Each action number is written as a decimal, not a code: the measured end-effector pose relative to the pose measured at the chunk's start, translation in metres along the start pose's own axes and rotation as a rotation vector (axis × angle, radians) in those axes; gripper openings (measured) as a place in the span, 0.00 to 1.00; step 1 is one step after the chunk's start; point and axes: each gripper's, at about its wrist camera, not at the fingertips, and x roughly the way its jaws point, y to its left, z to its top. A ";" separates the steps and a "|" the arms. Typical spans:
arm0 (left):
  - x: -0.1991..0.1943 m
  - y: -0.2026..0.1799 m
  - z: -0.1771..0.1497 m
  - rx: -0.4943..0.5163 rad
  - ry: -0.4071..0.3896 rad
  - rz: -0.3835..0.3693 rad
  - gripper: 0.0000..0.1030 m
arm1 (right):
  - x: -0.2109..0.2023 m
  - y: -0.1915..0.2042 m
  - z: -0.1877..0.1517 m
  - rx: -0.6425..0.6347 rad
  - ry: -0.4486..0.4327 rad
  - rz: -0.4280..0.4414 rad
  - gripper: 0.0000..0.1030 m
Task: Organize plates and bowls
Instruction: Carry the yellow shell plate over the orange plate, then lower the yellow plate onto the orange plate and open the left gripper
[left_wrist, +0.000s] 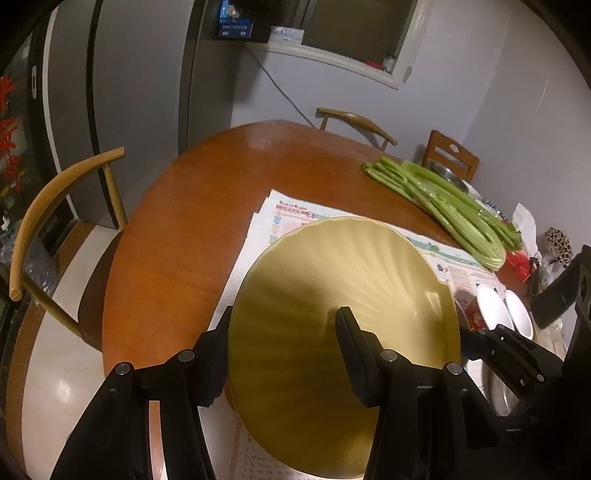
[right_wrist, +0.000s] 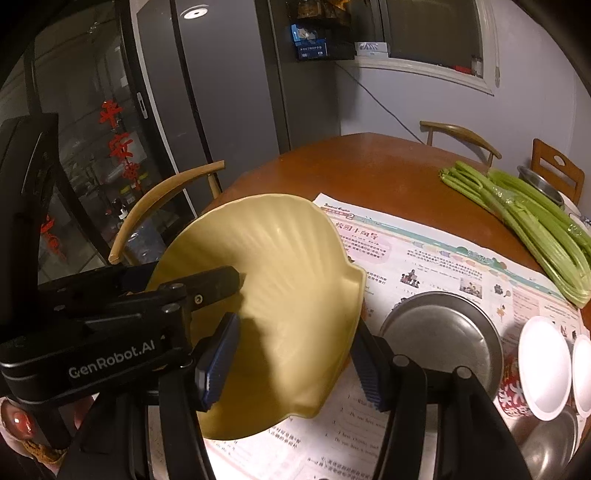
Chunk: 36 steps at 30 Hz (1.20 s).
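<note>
A pale yellow shell-shaped plate (left_wrist: 332, 280) is held tilted above the newspaper, and both grippers grip it. In the left wrist view my left gripper (left_wrist: 284, 314) is shut on its near rim, one finger under the edge and the other finger (left_wrist: 351, 343) on the ribbed inside. The right gripper (left_wrist: 506, 350) reaches in at the plate's right edge. In the right wrist view the plate (right_wrist: 288, 266) stands steeply, and my right gripper (right_wrist: 295, 325) is shut across its lower rim. The left gripper (right_wrist: 207, 288) clamps the plate's left side there.
A round wooden table (left_wrist: 177, 229) carries a spread newspaper (right_wrist: 424, 251), a celery bunch (right_wrist: 535, 236), a steel dish (right_wrist: 443, 332) and two white bowls (right_wrist: 543, 369) with red patterned sides. Wooden chairs (left_wrist: 55, 206) stand around the table, and a dark fridge (right_wrist: 221, 92) is behind.
</note>
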 end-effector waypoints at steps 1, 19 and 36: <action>0.004 0.000 0.000 0.001 0.007 0.000 0.52 | 0.002 -0.001 -0.002 0.004 0.002 -0.002 0.57; 0.052 -0.007 -0.007 0.046 0.060 0.047 0.52 | 0.040 -0.023 -0.018 0.069 0.061 -0.007 0.57; 0.052 0.000 -0.009 0.063 0.029 0.097 0.54 | 0.038 -0.017 -0.023 0.048 0.064 -0.021 0.57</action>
